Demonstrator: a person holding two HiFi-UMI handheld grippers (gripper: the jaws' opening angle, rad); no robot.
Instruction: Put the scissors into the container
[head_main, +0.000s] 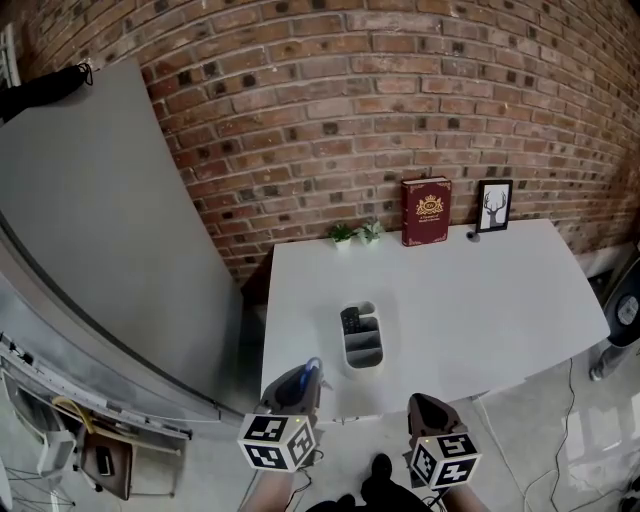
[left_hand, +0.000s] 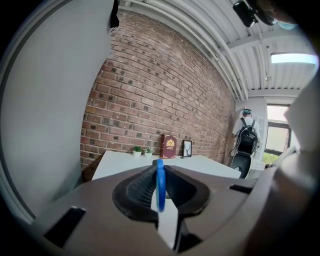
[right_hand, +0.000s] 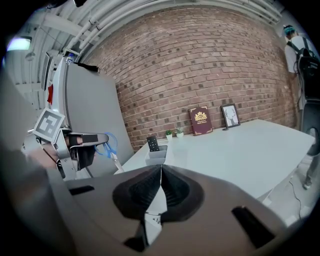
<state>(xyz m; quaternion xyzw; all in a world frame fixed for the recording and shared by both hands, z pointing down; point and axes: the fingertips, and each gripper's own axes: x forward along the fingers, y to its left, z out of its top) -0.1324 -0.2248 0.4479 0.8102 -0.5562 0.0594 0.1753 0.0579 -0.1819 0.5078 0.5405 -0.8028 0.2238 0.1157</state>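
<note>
Holding the scissors (left_hand: 160, 185) in my left gripper (head_main: 298, 383), I have its jaws clamped on one blue handle loop, which stands edge-on between the pads. From the right gripper view, the blades slant downward from that grip. The scissors hang in the air by the near left corner of the desk (head_main: 480, 300), apart from the container (head_main: 365, 352). The container sits on the desk a little back from the near edge, left of its middle, with a black remote (head_main: 351, 320) standing in its far compartment. My right gripper (right_hand: 160, 175) has its jaws pressed together with nothing between them, just off the near edge. Along the far edge stand two small plants (head_main: 356, 234), a red book (head_main: 426, 211) and a framed picture (head_main: 493, 206).
</note>
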